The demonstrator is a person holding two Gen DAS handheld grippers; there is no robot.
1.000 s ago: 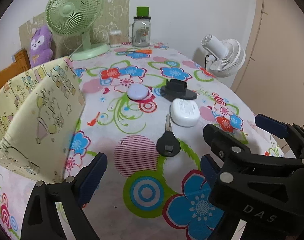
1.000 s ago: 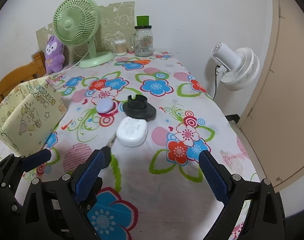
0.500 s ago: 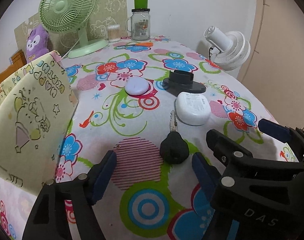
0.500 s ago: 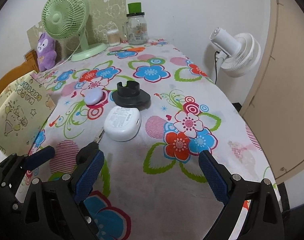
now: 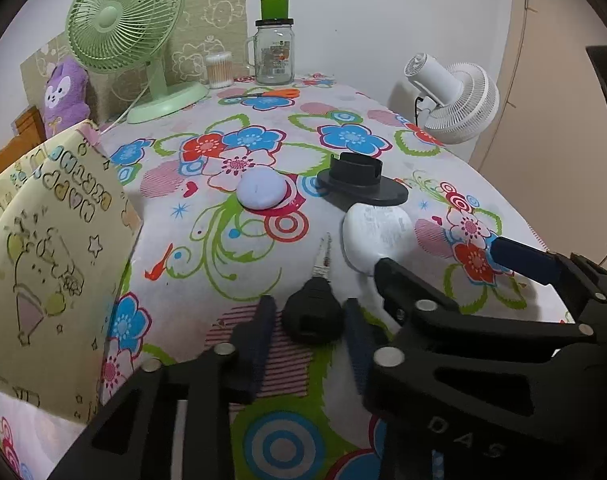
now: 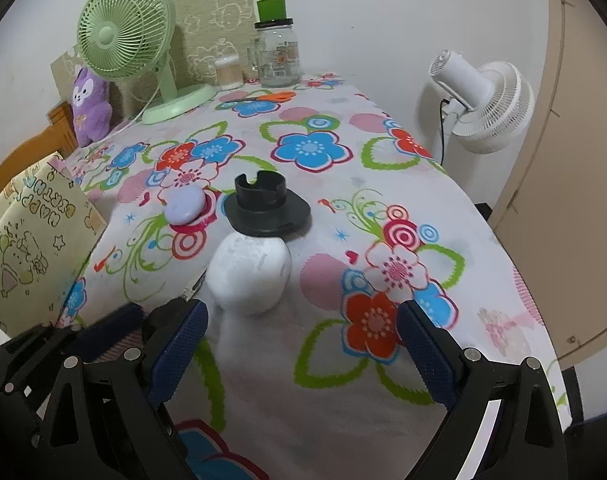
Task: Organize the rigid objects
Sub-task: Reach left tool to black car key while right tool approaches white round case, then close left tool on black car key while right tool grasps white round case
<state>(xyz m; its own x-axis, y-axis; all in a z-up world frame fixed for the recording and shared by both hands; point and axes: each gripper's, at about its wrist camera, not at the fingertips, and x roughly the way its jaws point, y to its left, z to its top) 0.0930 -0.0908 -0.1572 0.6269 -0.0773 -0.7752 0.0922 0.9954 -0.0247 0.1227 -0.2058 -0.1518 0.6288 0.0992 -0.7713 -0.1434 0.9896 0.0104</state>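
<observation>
The left gripper [image 5: 308, 330] sits low over the flowered tablecloth [image 5: 207, 248], its two blue-padded fingers [image 5: 259, 332] standing on either side of the black head of a key [image 5: 312, 316]. The jaws are narrowed round it, with a sliver of gap on each side, so whether they actually pinch it cannot be told. The key's metal blade points toward the far end of the table.

The right gripper [image 6: 299, 344] is spread wide and holds nothing; it hovers just near of a white oval case [image 6: 248, 272], which lies right of the key.

Beyond the case, touching its far edge, stands a black round holder [image 6: 267, 208]. To its left lies a pale lilac disc [image 6: 184, 203].

A yellow patterned gift bag [image 5: 43, 264] stands at the left edge; its inside is out of sight. At the far end stands a glass jar [image 5: 274, 56] with a green cap, its contents unclear, and a small tub of cotton buds [image 5: 218, 69] beside a green fan [image 5: 123, 16].
</observation>
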